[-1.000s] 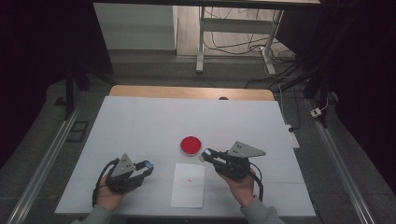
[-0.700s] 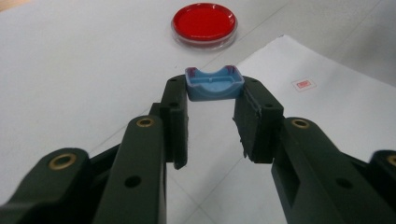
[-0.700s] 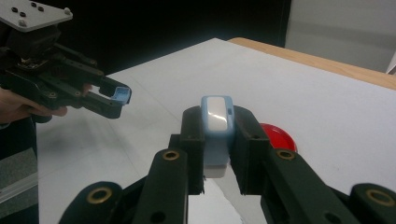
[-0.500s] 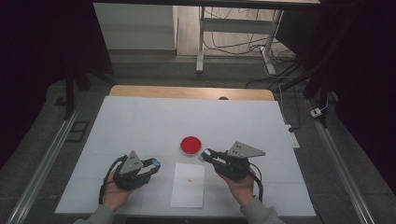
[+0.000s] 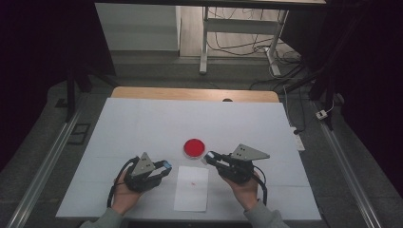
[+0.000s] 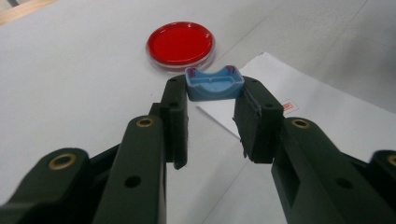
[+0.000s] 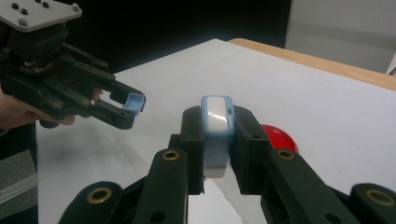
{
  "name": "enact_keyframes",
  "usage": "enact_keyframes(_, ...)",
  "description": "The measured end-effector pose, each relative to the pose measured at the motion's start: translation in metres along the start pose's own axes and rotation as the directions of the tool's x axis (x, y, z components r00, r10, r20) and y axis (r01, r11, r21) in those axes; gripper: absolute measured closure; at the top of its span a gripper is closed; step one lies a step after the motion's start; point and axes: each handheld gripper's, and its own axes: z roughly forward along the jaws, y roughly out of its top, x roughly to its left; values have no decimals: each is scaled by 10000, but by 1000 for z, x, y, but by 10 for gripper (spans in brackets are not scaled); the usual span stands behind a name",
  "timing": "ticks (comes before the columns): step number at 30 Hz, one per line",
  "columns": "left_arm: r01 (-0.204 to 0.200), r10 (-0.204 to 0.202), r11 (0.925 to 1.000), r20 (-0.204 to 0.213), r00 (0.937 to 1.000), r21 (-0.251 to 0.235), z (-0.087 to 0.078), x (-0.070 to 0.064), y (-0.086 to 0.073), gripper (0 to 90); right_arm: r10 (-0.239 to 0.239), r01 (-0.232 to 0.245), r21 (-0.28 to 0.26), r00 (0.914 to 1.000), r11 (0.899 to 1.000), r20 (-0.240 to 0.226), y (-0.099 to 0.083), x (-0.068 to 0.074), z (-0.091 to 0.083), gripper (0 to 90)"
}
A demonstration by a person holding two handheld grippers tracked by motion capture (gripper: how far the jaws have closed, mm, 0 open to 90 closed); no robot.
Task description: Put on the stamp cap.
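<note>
Red dish (image 5: 194, 147) beside white paper (image 5: 191, 188)

On the bench (image 5: 142, 128), the sheet of paper (image 5: 192, 188) lies near the front edge, with the round dish (image 5: 194, 147) just beyond it at 12 o'clock. The left hand-held gripper (image 5: 164, 166) sits at the sheet's 9 o'clock, gripping a small cap (image 6: 214, 84). The right hand-held gripper (image 5: 209, 157) sits at its 2 o'clock, clamping a small case (image 7: 217, 130), just beside the dish at 4 o'clock.

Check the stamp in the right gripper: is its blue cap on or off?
Off. The left gripper holds the blue cap apart from the stamp, which sits clamped in the right gripper with its white pad face exposed.
</note>
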Motion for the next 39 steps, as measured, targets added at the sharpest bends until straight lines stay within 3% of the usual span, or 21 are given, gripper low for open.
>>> enact_keyframes(39,-592,585,9982,694,9959,79,49,-25,31,654,-22,23,-120,9999,9999,101,1,-1,-1,754)
